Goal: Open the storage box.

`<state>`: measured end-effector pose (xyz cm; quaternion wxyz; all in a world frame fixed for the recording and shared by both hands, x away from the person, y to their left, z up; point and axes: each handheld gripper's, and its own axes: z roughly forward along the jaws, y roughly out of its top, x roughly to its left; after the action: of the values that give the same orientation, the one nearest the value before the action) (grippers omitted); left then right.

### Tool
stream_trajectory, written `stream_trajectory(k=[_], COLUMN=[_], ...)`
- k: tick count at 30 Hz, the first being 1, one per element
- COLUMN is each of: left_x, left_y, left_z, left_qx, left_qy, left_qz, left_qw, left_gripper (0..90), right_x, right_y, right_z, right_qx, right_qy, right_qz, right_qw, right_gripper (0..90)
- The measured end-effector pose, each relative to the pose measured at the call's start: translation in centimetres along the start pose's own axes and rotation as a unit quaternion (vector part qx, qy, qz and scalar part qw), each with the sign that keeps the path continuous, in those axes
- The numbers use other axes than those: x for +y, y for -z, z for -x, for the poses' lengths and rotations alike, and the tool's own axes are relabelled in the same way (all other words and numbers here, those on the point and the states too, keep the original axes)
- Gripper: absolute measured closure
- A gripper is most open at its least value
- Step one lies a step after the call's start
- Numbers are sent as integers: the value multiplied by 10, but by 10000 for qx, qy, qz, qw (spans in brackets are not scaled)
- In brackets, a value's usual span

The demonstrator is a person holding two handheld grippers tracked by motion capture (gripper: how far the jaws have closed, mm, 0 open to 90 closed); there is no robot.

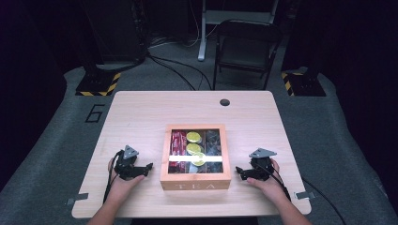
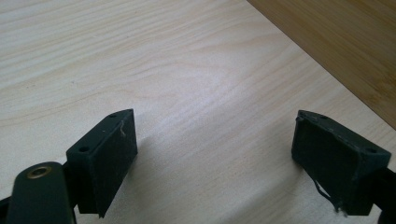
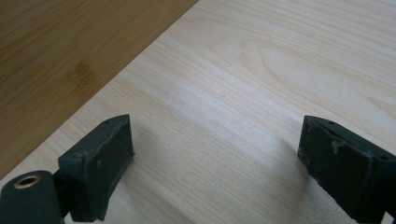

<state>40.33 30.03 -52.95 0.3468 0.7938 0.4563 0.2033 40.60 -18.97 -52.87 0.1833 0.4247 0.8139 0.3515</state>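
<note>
A wooden box [image 1: 195, 180] lettered TEA stands at the middle of the table [image 1: 141, 112], its glass lid down. Through the glass I see red packets at the left, round yellow-green items in the middle and dark ones at the right. My left gripper [image 1: 147, 168] rests on the table left of the box, pointing at its side wall [image 2: 341, 51]. Its jaws stand open over bare wood [image 2: 215, 154]. My right gripper [image 1: 239, 172] lies to the right of the box, aimed at the other wall [image 3: 65, 51], also open with nothing between its jaws [image 3: 215, 158].
A cable hole [image 1: 225, 102] sits near the table's far edge. Behind the table stand a dark folding chair [image 1: 246, 44] and two stands with yellow-black striped bases [image 1: 97, 84]. Bare tabletop lies on both sides of the box.
</note>
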Motion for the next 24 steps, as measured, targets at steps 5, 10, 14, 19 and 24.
stream_trajectory(k=[5,10,14,19,24], left_x=[0,0,-1,0,0], left_y=[0,-1,0,-1,0], left_z=[1,3,2,2,3], left_qx=[26,95,71,82,127], left_qy=[59,122,113,139,164], left_qz=[9,69,71,65,49], left_qw=[10000,9999,9999,9998,9998], left_gripper=[140,141,146,156,161], right_x=[0,0,2,4,6], right_y=[0,0,1,1,5], right_z=[0,0,-2,-3,-5], right_qx=[-6,-37,-49,-44,-70], right_qy=[16,27,-39,-47,-68], right_qz=[-5,7,-29,-84,-232], right_qw=[10000,10000,10000,9999,9997], right_gripper=[96,100,140,166,250])
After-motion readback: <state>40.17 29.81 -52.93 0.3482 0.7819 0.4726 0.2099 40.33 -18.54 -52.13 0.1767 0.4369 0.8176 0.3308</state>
